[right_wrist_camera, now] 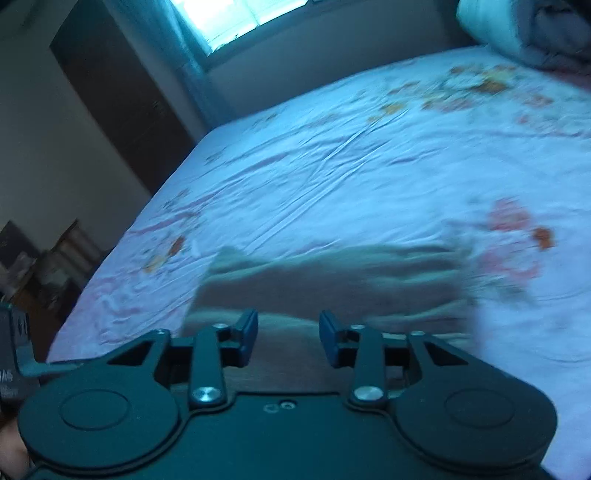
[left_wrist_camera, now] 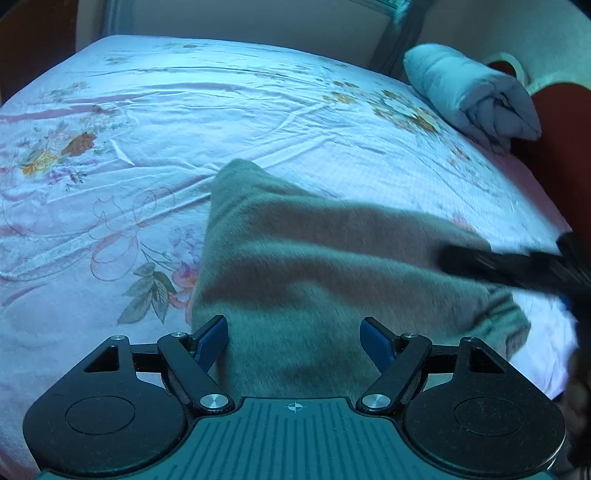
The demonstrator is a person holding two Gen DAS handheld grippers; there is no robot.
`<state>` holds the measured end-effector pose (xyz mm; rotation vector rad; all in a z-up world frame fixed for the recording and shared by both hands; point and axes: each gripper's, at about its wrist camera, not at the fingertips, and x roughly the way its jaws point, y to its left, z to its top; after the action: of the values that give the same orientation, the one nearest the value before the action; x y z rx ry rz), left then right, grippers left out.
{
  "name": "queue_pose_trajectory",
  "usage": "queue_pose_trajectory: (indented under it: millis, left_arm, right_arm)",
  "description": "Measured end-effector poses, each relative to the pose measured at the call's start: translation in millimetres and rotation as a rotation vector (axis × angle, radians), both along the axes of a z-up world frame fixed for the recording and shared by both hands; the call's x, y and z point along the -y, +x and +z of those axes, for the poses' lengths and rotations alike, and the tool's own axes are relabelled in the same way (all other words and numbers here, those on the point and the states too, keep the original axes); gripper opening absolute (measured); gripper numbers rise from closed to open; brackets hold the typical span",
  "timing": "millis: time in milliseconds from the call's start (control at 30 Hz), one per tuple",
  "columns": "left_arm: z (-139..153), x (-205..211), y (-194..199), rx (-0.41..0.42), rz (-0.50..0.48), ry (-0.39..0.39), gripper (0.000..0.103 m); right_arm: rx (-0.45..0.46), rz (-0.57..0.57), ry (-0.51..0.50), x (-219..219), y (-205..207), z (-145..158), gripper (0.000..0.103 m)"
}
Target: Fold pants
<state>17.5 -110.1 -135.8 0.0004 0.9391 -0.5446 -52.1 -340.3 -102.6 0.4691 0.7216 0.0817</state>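
The grey-brown pants (left_wrist_camera: 321,266) lie folded into a compact stack on the floral bedsheet (left_wrist_camera: 184,122), near the bed's front edge. My left gripper (left_wrist_camera: 294,338) is open, its blue pads on either side of the stack's near edge, holding nothing. My right gripper (right_wrist_camera: 288,332) is open just above the pants (right_wrist_camera: 332,280), which look blurred in the right wrist view. The right gripper also shows as a dark blurred shape (left_wrist_camera: 517,266) over the stack's right side in the left wrist view.
A rolled grey-white quilt (left_wrist_camera: 469,92) lies at the bed's far right corner, also in the right wrist view (right_wrist_camera: 524,29). A red-brown headboard (left_wrist_camera: 561,147) stands at the right. A dark wardrobe (right_wrist_camera: 122,96) and a window (right_wrist_camera: 236,18) are beyond the bed.
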Motion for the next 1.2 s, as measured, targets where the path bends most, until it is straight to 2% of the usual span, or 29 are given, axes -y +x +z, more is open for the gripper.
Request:
queue_pose_trajectory:
  millis: [100,200,300,500,633,700,733,800,833,867,900,933,1033,1100,1200]
  left_arm:
    - [-8.8,3.3,-3.5,0.005,-0.03,0.051,0.078]
    - [-11.7,4.3,-4.2,0.006,-0.037,0.058,0.078]
    - [-14.0,4.3,-1.3,-0.009,-0.044,0.061,0.078]
    - [-16.1,4.5,0.4,-0.011,-0.056,0.06,0.078]
    - [-13.0,5.2,0.3,-0.001,-0.053,0.072,0.078]
    - [-9.1,4.2,1.0,0.008,-0.04,0.079,0.078]
    - [-6.9,3.4,1.6,0.014,-0.031,0.083,0.078]
    - [-4.2,2.9,4.9,0.024,-0.022,0.097,0.078]
    - [-3.9,2.5,7.6,0.029,-0.013,0.107,0.078]
    - [-3.9,1.3,10.1,0.032,-0.002,0.11,0.078]
    - [-3.7,-0.2,12.6,0.032,0.007,0.107,0.078]
    - [-3.8,-1.4,15.3,0.034,0.017,0.11,0.078]
    - [-6.6,-2.0,23.3,0.045,0.032,0.133,0.078]
    - [-10.6,-2.2,29.0,0.039,0.038,0.145,0.078]
    - [-18.6,-2.2,37.0,0.007,0.039,0.141,0.079]
  right_arm:
    - [-0.026,0.087,0.001,-25.7,34.8,-5.1,0.025]
    - [-0.076,0.178,0.012,-48.2,64.6,-15.4,0.025]
    - [-0.143,0.189,-0.041,-55.9,80.4,-33.8,0.02]
    - [-0.168,0.033,-0.134,-13.8,88.3,-42.8,0.006]
    - [-0.137,-0.066,-0.175,12.7,80.0,-33.3,0.005]
    - [-0.102,-0.106,-0.188,21.7,68.3,-23.9,0.012]
    - [-0.08,-0.115,-0.17,26.1,59.8,-18.1,0.022]
    - [-0.049,-0.12,-0.174,31.5,41.8,-8.3,0.023]
    - [-0.042,-0.117,-0.18,34.3,32.0,-5.3,0.027]
    - [-0.041,-0.124,-0.187,37.3,25.0,-3.4,0.046]
    - [-0.05,-0.137,-0.202,40.1,17.8,-3.4,0.057]
    - [-0.057,-0.148,-0.219,42.8,11.5,-4.5,0.061]
    - [-0.101,-0.177,-0.238,54.8,-2.4,-13.3,0.061]
    - [-0.142,-0.195,-0.192,64.7,-7.3,-24.6,0.062]
    - [-0.153,-0.206,-0.115,73.1,-14.6,-35.0,0.063]
